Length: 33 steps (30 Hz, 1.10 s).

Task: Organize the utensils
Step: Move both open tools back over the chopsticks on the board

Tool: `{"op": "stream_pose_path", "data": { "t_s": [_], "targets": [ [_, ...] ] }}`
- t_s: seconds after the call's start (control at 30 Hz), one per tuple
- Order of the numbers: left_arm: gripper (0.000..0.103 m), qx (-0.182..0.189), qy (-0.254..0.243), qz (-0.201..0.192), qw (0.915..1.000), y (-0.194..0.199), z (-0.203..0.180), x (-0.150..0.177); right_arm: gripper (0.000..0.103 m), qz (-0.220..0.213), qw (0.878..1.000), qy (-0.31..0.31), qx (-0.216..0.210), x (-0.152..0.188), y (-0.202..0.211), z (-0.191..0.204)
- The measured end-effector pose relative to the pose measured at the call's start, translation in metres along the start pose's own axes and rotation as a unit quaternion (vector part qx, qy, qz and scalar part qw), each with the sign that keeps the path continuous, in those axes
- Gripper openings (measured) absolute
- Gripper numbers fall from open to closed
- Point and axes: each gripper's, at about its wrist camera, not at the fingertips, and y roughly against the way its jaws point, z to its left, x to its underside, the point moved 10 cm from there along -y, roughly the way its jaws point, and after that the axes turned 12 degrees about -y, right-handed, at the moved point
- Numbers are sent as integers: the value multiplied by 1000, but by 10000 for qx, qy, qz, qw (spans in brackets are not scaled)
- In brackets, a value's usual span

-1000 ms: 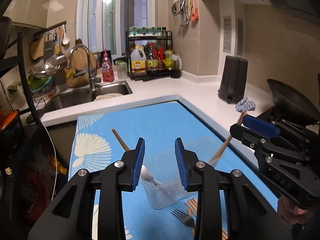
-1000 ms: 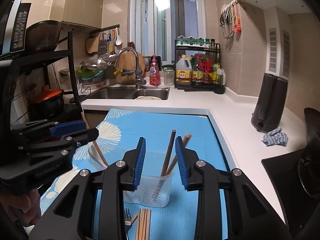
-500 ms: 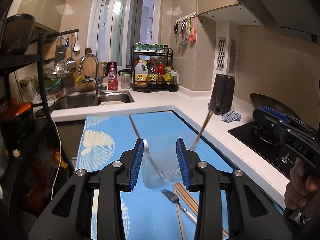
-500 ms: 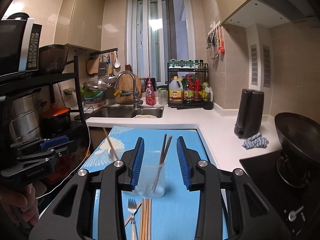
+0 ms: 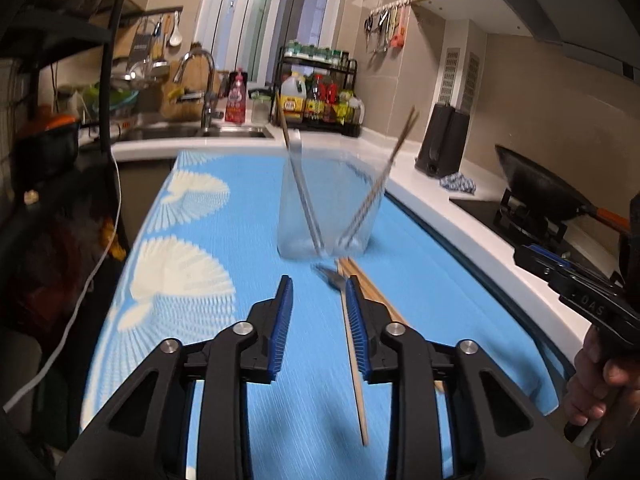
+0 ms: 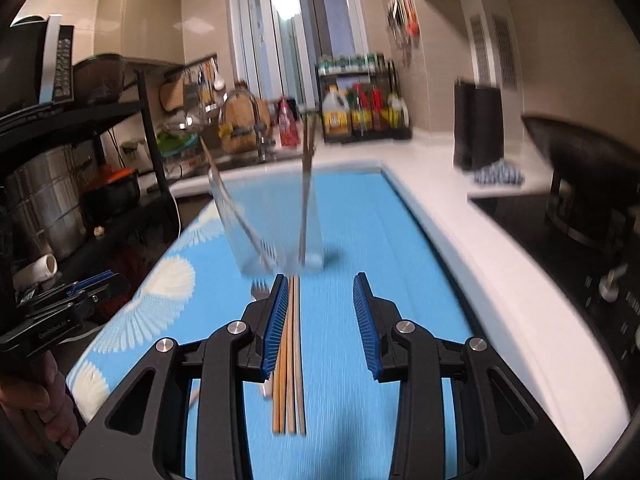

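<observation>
A clear plastic cup (image 5: 326,208) stands on the blue mat (image 5: 240,200), with a wooden-handled spoon and chopsticks leaning in it; it also shows in the right wrist view (image 6: 276,224). In front of it lie a fork (image 5: 348,320) and several wooden chopsticks (image 6: 290,364) flat on the mat. My left gripper (image 5: 318,300) is open and empty, just short of the fork's head. My right gripper (image 6: 322,300) is open and empty above the chopsticks. The frames are motion-blurred.
A sink (image 5: 192,130) and a bottle rack (image 5: 320,104) stand at the back. A black kettle (image 5: 442,142), a blue cloth (image 5: 456,182) and a wok on the stove (image 5: 540,192) are to the right. A black shelf (image 6: 80,128) with pots is to the left.
Both grippers have pulled back from the cup toward the mat's near end and tilted down. The fork and loose chopsticks now lie under the fingers. Both stayed open.
</observation>
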Motion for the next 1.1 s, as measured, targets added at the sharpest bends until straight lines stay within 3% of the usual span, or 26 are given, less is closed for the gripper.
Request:
{"op": "stream_pose_path", "data": {
  "t_s": [0.1, 0.3, 0.53, 0.83, 1.1],
  "targets": [
    [23, 50, -8, 142, 9999, -6, -13, 26, 25, 316, 9994, -139, -22, 25, -13, -11],
    [23, 215, -144, 542, 9982, -20, -42, 72, 24, 879, 9961, -34, -9, 73, -43, -13],
    [23, 184, -261, 717, 9969, -29, -49, 87, 24, 1316, 9910, 185, 135, 109, -67, -14],
    [23, 24, -313, 813, 9962, -43, -53, 91, 22, 1290, 9895, 611, 236, 115, -65, -10],
    [23, -228, -499, 814, 9952, -48, -57, 92, 6, 1248, 9902, 591, 194, 116, -62, -7]
  ]
}}
